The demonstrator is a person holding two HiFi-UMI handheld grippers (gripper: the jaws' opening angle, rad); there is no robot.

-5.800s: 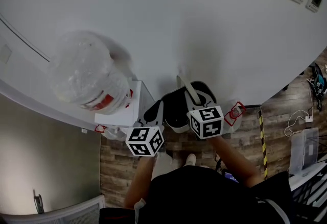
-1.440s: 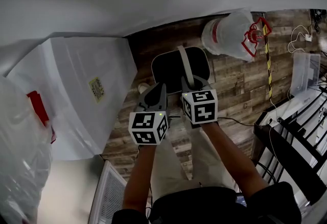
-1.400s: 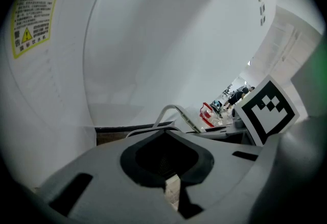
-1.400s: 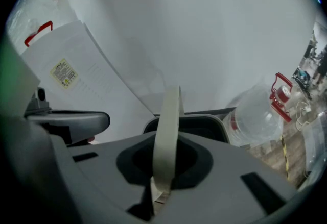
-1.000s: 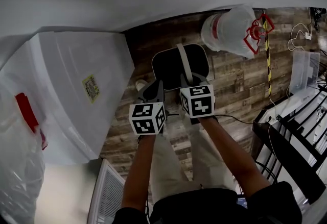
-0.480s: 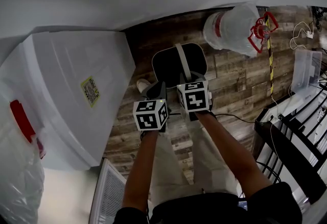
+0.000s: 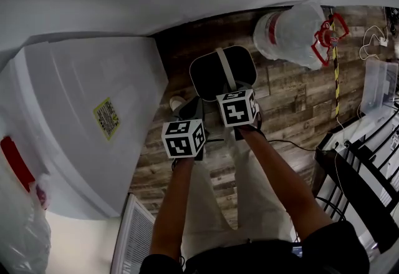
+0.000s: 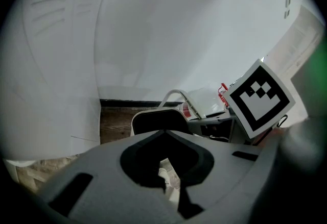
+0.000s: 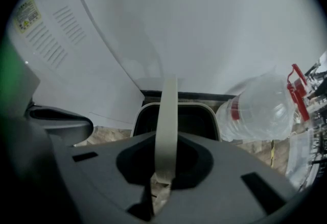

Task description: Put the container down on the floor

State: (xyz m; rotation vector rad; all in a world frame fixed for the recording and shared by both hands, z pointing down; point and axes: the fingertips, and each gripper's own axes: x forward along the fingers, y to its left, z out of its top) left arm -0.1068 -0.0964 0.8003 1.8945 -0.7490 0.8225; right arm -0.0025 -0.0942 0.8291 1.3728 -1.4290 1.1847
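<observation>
Container point(image 9: 204, 116) hangs directly ahead of the right gripper point(image 9: 161, 179), whose jaws clench its strap handle point(image 9: 167, 116). Left gripper point(image 8: 168, 187) is closed on nothing. Container sits just beside the water bottle point(image 9: 260, 108); floor contact is unclear.

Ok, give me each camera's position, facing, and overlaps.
Head view: on the head, looking steeply down at the container and wood floor; forearms, legs, left gripper and right gripper show.
Left gripper view: on that gripper, facing along its shut, empty jaws toward the container; the right gripper's marker cube shows.
Right gripper view: along jaws shut on the container's handle; no arm shows.
Shared: all show the container; head and right gripper views share the water bottle.
</observation>
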